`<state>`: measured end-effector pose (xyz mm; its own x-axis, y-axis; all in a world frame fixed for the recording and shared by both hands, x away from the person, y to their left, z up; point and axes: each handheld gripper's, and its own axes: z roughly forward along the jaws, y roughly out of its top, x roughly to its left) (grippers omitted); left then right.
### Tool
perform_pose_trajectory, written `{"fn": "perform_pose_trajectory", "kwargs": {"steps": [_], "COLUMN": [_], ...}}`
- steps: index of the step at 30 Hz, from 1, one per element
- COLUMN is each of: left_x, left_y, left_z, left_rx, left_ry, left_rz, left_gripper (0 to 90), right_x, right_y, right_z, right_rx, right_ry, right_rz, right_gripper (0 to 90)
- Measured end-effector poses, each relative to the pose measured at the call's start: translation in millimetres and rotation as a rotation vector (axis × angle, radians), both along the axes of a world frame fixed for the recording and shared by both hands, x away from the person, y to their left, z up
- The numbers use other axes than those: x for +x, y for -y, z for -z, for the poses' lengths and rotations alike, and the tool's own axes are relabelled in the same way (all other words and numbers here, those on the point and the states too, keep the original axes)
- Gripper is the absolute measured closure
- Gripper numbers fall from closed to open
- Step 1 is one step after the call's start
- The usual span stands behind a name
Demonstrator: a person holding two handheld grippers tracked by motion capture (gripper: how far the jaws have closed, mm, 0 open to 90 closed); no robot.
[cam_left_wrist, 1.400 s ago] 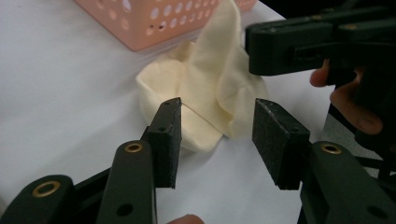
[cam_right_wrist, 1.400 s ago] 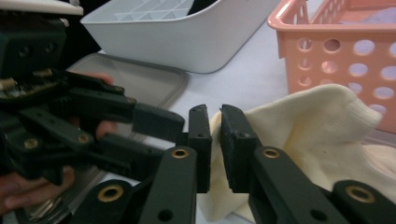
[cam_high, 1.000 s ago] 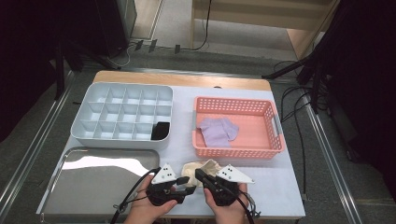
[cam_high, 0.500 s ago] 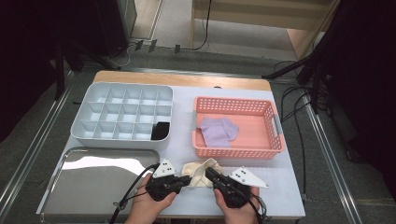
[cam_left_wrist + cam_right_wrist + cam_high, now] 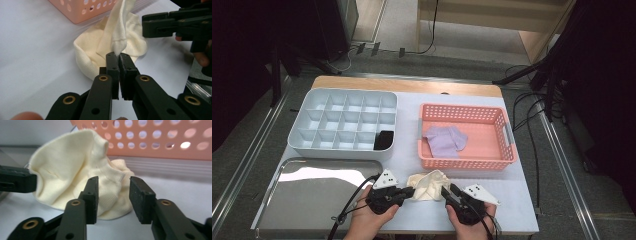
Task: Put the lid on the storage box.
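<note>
A cream sock point(image 5: 429, 184) lies bunched on the white table just in front of the pink basket. My left gripper point(image 5: 409, 191) comes at it from the left. In the left gripper view the left gripper point(image 5: 119, 56) is shut on a fold of the sock point(image 5: 117, 37), and the fabric rises from the pinch. My right gripper point(image 5: 447, 191) sits at the sock's right side. Its jaws have just been opening. In the right gripper view the right gripper point(image 5: 113, 187) stands open, its pads clear of the sock point(image 5: 75, 170) just beyond them.
The pink basket point(image 5: 467, 162) holds a lilac cloth point(image 5: 444, 140). A grey divided organiser point(image 5: 312, 145) at the back left has a black item point(image 5: 384, 140) in one cell. A shiny metal tray point(image 5: 312, 200) lies at the front left. The table's front edge is under the hands.
The right hand has slid a little to the right and toward the person, away from the sock. The sock now stretches between the two grippers. The left hand has stayed put.
</note>
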<state>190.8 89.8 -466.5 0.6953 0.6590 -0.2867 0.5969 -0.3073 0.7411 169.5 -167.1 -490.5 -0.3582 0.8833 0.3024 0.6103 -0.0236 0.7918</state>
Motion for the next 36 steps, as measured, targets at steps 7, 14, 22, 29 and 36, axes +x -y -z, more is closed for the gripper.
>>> {"fn": "perform_pose_trajectory", "kwargs": {"steps": [7,14,22,29,36], "left_x": [-1.2,-3.3,-5.6,-8.7,-5.3], "left_y": [-2.3,-9.3,-20.7,-24.3,-25.8], "left_z": [-1.1,-6.1,-12.4,-11.6,-4.4], "left_rx": [0.001,-0.03,-0.044,-0.043,-0.019], "left_ry": [0.002,0.008,-0.001,-0.04,-0.055], "left_rz": [0.004,-0.005,-0.003,0.015,-0.028], "left_gripper": [88.2,88.2,88.1,88.1,86.4], "right_x": [-0.8,-10.7,-21.8,-32.5,-23.5], "right_y": [-4.5,-2.3,10.0,20.0,25.5], "right_z": [-2.4,-16.8,-27.9,-31.9,-16.9], "right_rx": [-0.015,-0.011,-0.001,-0.012,-0.024], "right_ry": [0.016,0.073,0.067,0.037,-0.026], "right_rz": [-0.014,-0.05,-0.075,-0.099,-0.091], "right_gripper": [88.6,89.1,89.0,88.9,88.0]}}
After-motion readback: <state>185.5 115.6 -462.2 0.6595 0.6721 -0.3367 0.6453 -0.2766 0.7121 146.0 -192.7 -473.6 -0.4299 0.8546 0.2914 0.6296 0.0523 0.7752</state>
